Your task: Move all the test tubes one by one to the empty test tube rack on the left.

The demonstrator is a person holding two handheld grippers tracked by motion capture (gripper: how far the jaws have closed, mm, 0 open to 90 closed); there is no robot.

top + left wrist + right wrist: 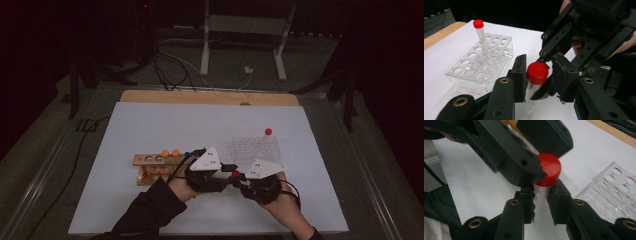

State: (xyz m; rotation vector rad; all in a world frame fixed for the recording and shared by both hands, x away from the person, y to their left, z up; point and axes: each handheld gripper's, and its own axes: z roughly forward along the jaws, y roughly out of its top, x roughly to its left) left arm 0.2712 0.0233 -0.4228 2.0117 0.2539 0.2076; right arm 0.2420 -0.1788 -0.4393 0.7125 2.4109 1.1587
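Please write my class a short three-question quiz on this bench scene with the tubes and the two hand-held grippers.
1. True or false: every hole of the clear rack holds a tube.
2. Which part of the red-capped tube does the right gripper clamp? A: the cap. B: the clear body below the cap. C: the bottom tip.
3. Where do the jaws of the left gripper stand on that tube?

Key
1. False: a single red-capped tube stands in it.
2. B.
3. On either side of its red cap.
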